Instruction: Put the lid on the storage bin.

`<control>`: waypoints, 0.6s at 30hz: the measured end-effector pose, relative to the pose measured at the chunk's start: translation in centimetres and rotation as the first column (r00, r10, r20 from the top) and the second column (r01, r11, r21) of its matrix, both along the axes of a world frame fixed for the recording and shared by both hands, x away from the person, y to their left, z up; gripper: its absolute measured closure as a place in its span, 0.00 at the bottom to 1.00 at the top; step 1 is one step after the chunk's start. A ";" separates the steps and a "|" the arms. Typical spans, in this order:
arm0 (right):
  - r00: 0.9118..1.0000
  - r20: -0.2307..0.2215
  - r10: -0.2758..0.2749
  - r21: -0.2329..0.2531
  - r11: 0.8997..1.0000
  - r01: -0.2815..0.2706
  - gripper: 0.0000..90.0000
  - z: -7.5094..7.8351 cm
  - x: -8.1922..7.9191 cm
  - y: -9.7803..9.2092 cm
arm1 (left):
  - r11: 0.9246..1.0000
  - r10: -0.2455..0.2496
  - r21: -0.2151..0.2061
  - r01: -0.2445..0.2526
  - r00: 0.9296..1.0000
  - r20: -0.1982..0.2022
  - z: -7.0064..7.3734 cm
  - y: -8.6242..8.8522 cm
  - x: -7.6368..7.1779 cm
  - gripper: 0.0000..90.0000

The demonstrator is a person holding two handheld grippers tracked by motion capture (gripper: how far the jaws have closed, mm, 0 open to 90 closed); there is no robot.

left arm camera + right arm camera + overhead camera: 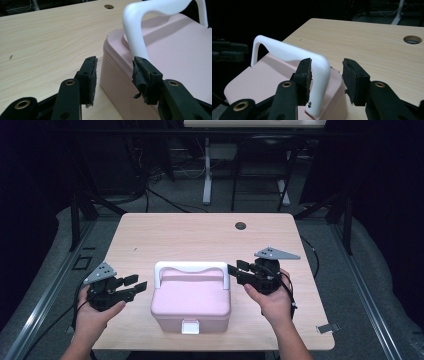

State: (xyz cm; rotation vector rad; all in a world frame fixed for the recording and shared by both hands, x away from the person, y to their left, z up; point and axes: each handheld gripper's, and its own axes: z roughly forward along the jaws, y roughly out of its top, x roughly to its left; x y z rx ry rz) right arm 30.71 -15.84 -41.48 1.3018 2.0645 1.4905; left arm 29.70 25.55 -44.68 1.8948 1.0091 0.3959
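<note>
A pink box [191, 301] with a white carry handle [191, 267] and a white front latch [190, 326] stands shut at the table's middle front. My left gripper [136, 283] is open just left of the box. In the left gripper view its jaws [115, 75] stand apart around the box's [175, 50] near corner, below the handle's [135, 32] upright. My right gripper [237, 269] is open at the handle's right end. In the right gripper view its jaws [327, 77] straddle the handle's [287, 52] upright, and the left pad [305, 75] sits close against it.
The wooden table [200, 237] has a round cable hole [240, 225] at the back right and a small metal clip [327, 328] at its front right edge. A desk frame and cables stand behind the table, with dark curtains on both sides.
</note>
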 end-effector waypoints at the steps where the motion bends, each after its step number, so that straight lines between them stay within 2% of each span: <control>1: 1.000 -0.001 0.000 -0.006 1.000 0.000 0.64 0.0 -0.1 0.1 | 1.000 0.008 -0.005 -0.008 1.000 0.001 0.0 0.1 0.2 0.60; 8: 1.000 0.018 -0.016 -0.034 0.999 0.016 0.63 -0.4 -0.6 -0.4 | 0.999 0.042 -0.011 -0.042 0.999 -0.015 -0.3 0.9 1.6 0.59; 18: 0.998 0.028 -0.048 -0.042 0.998 0.049 0.62 -1.2 -0.9 -1.4 | 0.996 0.091 -0.009 -0.091 0.996 -0.027 -1.4 1.3 3.1 0.59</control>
